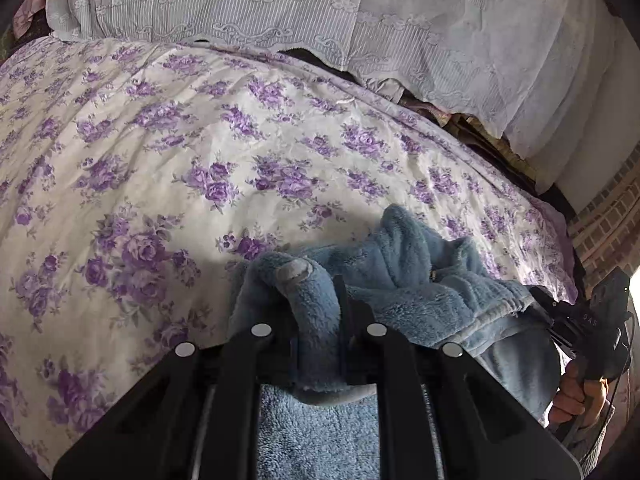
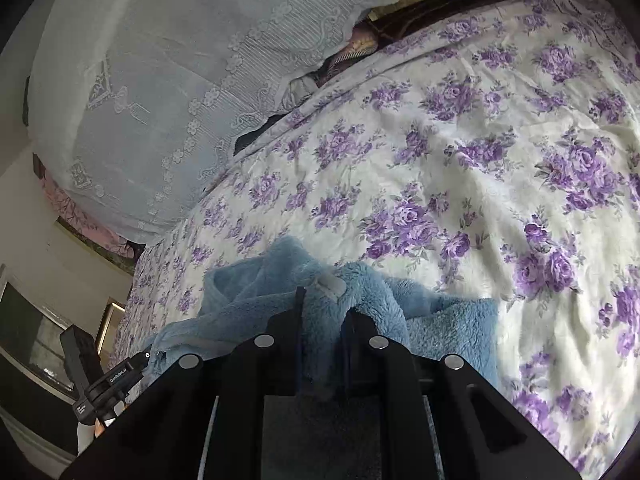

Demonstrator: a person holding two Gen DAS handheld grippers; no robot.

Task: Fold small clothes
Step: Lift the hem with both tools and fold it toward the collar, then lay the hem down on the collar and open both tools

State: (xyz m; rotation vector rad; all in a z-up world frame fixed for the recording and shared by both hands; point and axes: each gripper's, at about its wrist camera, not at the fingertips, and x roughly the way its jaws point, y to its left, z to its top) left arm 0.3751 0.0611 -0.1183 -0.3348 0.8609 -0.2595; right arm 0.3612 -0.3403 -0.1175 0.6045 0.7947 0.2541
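A small blue fleece garment point(image 1: 416, 264) is bunched at the near side of a bed, held up between two hand-held grippers. The left gripper point(image 1: 316, 292) has its jaws nearly closed on a thick fold of the fleece, which bulges up between the black fingers and carries a small grey patch point(image 1: 294, 270) at its top. The right gripper point(image 2: 324, 308) is likewise clamped almost shut on another fold of the same garment, a pale tab point(image 2: 330, 284) showing just above its fingers. Between the two grips the fleece sags in loose ridges, and its lower part hangs close under both cameras. In the left wrist view the right gripper's body shows at the right edge, with a hand point(image 1: 576, 396) wrapped round its handle. Ahead of the garment the floral bedspread point(image 1: 168, 152), white with purple roses, lies broad and bare, only lightly creased, giving open room in front and to both sides. Its far edge ends at a bank of white lace-covered pillows point(image 1: 280, 4), with a dark gap where the two meet. In the right wrist view the bed's left edge drops away toward a pale wall point(image 2: 60, 264).
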